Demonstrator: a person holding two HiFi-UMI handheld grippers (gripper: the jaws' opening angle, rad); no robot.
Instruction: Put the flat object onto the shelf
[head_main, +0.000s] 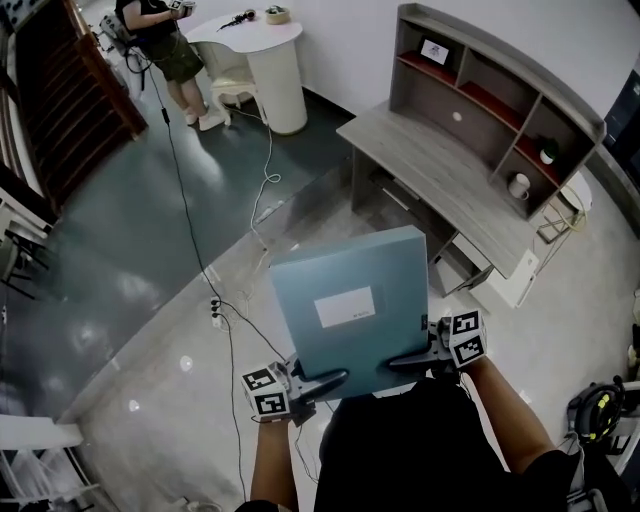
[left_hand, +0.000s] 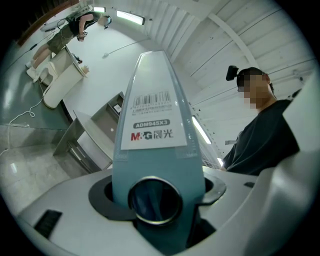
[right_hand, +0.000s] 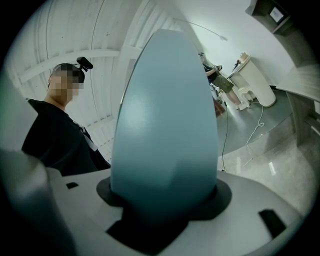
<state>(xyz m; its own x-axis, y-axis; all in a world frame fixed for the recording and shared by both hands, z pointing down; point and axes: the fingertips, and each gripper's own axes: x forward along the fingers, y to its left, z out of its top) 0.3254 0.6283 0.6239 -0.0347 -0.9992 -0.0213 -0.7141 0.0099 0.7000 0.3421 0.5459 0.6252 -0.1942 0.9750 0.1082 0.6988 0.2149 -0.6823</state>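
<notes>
Getting the flat file box (head_main: 350, 300) onto the shelf unit (head_main: 500, 62) cleanly depends, I judge, on an even two-sided grip and a level approach. At the left, the left gripper (head_main: 322, 382) is clamped on the box's near edge. Its own view shows the jaws closed over the labelled spine (left_hand: 155, 125), just at the metal finger ring (left_hand: 155, 200). The box lies flat and level in the air in front of the person, label side up, above the pale floor and well short of the shelf. At the right, the right gripper (head_main: 408, 360) pinches the same near edge, with plain blue board (right_hand: 165, 125) filling the gap between its jaws. Neither side should dip, and the far edge should lead into whichever opening is wide enough. The box looks broad against the small bays, so the desk top (head_main: 440, 170) or the unit's top may suit better.

In the unit, the leftmost upper bay holds a small framed card (head_main: 434, 50), and the middle bays look empty. At the far right a dark round item (head_main: 547, 152) sits in the upper bay, and a white mug (head_main: 518, 185) stands below it.
</notes>
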